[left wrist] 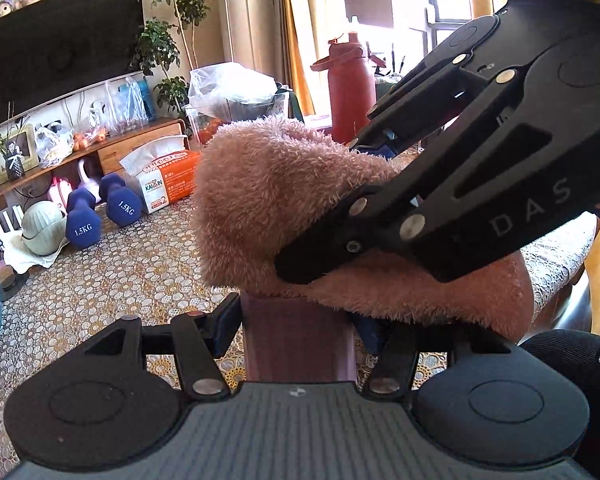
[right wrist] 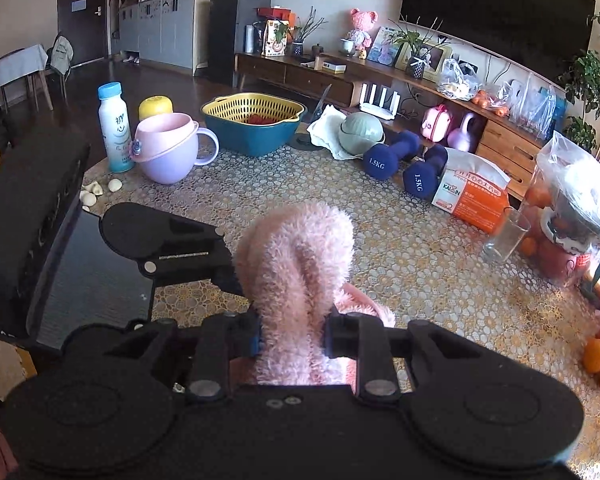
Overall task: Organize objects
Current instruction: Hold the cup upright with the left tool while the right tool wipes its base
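A pink fluffy cloth (left wrist: 268,200) is draped over a maroon block-like object (left wrist: 300,344), hiding its top. At the bottom of the left wrist view, my left gripper (left wrist: 298,332) is shut on the maroon object's sides, just under the cloth's hem. My right gripper (left wrist: 328,204) comes in from the upper right and pinches the cloth. In the right wrist view, the right gripper (right wrist: 294,336) is shut on a raised fold of the cloth (right wrist: 296,264). The left gripper (right wrist: 236,268) sits close at its left, against the cloth.
The table (right wrist: 400,248) has a lace-pattern cover. On it are two blue dumbbells (right wrist: 396,160), a tissue pack (right wrist: 472,196), a glass (right wrist: 504,236), bagged oranges (right wrist: 568,224), a lilac cup (right wrist: 172,152), a milk bottle (right wrist: 114,128) and a blue basin (right wrist: 256,120). A red flask (left wrist: 350,88) stands behind.
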Available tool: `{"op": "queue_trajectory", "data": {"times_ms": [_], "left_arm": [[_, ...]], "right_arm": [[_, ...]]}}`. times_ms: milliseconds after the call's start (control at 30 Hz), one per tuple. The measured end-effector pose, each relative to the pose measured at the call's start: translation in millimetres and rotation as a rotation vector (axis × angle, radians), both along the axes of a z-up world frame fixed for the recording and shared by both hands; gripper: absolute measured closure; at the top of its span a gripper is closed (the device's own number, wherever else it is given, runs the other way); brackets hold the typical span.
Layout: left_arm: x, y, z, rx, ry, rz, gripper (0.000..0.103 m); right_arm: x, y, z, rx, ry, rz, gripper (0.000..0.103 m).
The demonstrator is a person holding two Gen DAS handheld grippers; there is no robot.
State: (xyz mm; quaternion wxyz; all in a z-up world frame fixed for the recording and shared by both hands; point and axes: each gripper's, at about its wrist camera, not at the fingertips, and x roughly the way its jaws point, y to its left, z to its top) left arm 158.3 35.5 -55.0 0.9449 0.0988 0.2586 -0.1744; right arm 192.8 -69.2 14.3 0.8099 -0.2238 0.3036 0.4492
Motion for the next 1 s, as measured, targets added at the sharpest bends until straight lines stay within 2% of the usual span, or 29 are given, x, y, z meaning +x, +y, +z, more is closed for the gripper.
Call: {"op": "queue_trajectory", "data": {"times_ms": [233, 500, 700, 1000], "left_arm": [[-0.8, 0.4, -0.8, -0.002, -0.008, -0.006, 0.044], [-0.3, 1.0, -0.8, -0.007, -0.008, -0.003, 0.044], [0.5, 3.6, -0.3, -0.023, -0.002, 0.004, 0.044], [-1.0, 3.9, -1.1, -0.019, 0.000, 0.003, 0.044]], "right_arm": [[6.5, 2.7, -1.6, -0.042, -0.041, -0.024, 0.078], [19.3, -1.8, -3.4, -0.037, -0.050, -0.091, 0.078], [43.3, -13.8, -5.7, 0.070, 0.082, -0.150, 0.078], [75.1, -28.6, -26.2, 0.120, 0.184, -0.280, 0.078]]}}
